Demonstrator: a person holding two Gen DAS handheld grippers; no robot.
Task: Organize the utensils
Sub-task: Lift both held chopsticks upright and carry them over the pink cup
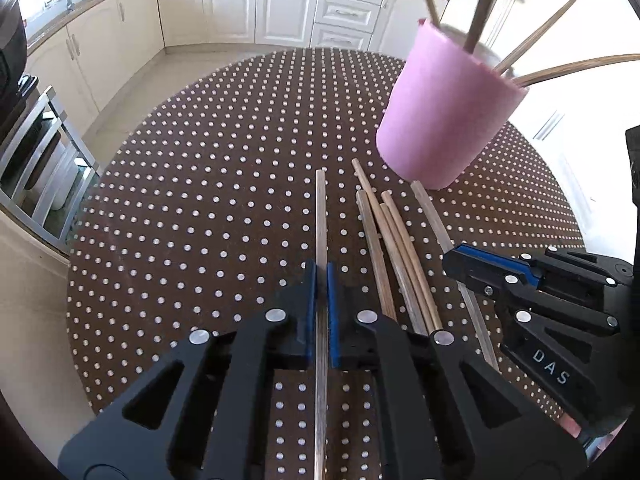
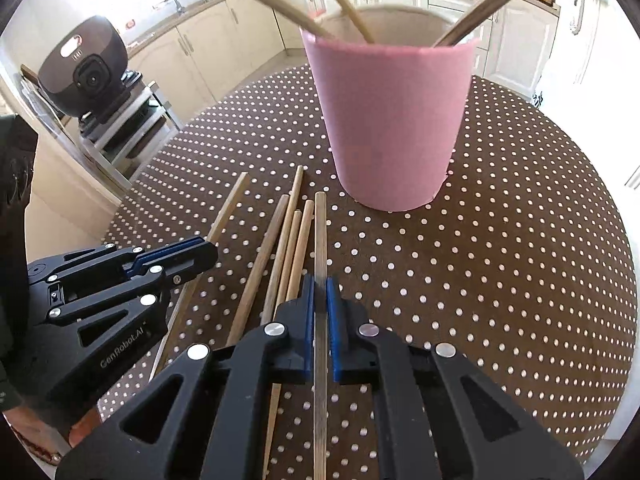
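Note:
A pink cup (image 1: 444, 112) (image 2: 392, 124) stands on the dotted table and holds several wooden chopsticks. More chopsticks (image 1: 394, 248) (image 2: 284, 248) lie loose on the table in front of it. My left gripper (image 1: 321, 276) is shut on one chopstick (image 1: 321, 216) that lies left of the pile. My right gripper (image 2: 320, 284) is shut on another chopstick (image 2: 320, 232) at the pile's right edge. Each gripper shows in the other's view, the right gripper (image 1: 472, 264) and the left gripper (image 2: 200, 252).
The round table (image 1: 200, 200) (image 2: 500, 240) has a brown cloth with white dots. A rice cooker (image 2: 86, 68) sits on a metal rack beyond the table's left edge. White kitchen cabinets (image 1: 260, 4) line the far wall.

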